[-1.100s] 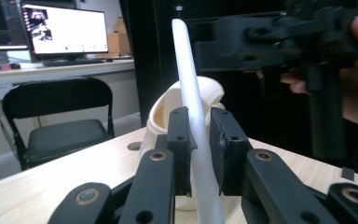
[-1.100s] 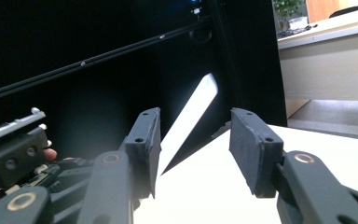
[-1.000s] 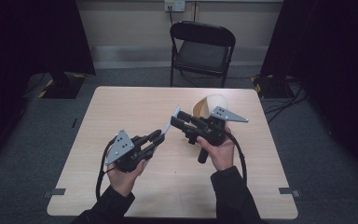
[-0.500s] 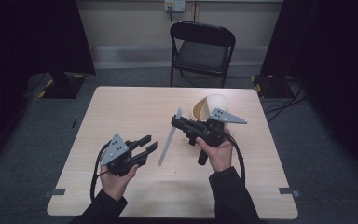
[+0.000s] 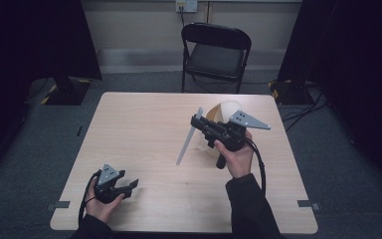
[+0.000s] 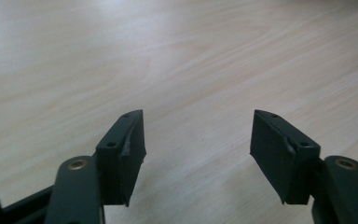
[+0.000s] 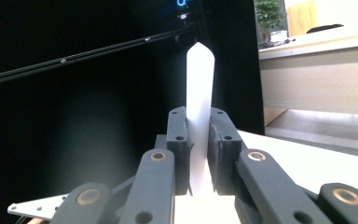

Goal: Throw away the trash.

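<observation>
White strip (image 7: 199, 107) pinched flat between fingers (image 7: 177, 140) of right gripper (image 5: 198, 122), shut tight against both faces. In right gripper view, stands upright out of the fingers, pointed tip up against dark backdrop. In high view, held clear above worktop (image 5: 139, 129), slanting down and leftward from the grip toward the worktop's middle, lower end free. Right hand (image 5: 235, 154) wrapped round the handle, grey three-cornered plate (image 5: 246, 120) on top, cable trailing back along the sleeve. Cream, rounded object (image 5: 224, 110) just behind that gripper, partly hidden; cannot tell what it is.

Left gripper (image 5: 129, 185) well apart, low at the near left corner of the worktop, fingers (image 6: 126, 149) spread wide with nothing between, bare wood grain beneath. Black folding chair (image 5: 216, 55) beyond the far edge.
</observation>
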Demonstrator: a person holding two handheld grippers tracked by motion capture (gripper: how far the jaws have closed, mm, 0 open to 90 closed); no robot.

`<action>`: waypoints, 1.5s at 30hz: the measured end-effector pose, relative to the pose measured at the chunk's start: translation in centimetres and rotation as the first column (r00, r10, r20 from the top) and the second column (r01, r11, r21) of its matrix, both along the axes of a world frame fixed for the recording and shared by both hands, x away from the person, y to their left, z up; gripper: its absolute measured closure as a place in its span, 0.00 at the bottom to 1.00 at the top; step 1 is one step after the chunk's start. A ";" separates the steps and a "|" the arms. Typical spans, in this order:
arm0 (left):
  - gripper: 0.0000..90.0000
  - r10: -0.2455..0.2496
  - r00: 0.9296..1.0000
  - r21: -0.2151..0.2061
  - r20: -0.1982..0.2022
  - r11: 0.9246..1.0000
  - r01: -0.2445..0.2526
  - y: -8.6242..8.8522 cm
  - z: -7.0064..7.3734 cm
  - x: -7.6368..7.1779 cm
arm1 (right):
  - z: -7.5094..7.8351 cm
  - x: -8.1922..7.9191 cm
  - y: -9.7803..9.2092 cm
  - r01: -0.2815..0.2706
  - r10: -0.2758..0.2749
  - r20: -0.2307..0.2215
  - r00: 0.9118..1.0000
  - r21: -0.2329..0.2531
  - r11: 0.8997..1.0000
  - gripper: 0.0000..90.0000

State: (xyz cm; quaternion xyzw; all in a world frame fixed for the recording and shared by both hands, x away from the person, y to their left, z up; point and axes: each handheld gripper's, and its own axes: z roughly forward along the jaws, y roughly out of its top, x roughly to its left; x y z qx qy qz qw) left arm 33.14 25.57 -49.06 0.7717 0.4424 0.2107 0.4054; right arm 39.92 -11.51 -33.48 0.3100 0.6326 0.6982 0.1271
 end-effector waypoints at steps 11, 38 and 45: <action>0.33 0.045 0.997 0.077 -0.068 0.996 -0.040 -0.3 -0.9 0.8 | 1.7 0.8 -1.1 0.088 -0.089 0.060 0.994 0.013 0.996 0.91; 0.29 0.060 0.996 0.072 -0.071 0.996 -0.055 -0.5 -1.0 1.0 | 4.7 3.0 -4.9 0.349 -0.356 0.186 0.916 0.071 0.934 0.91; 0.29 0.062 0.996 0.074 -0.071 0.996 -0.056 -0.5 -0.9 1.0 | 4.2 3.7 -5.8 0.416 -0.415 0.203 0.887 0.039 0.908 0.91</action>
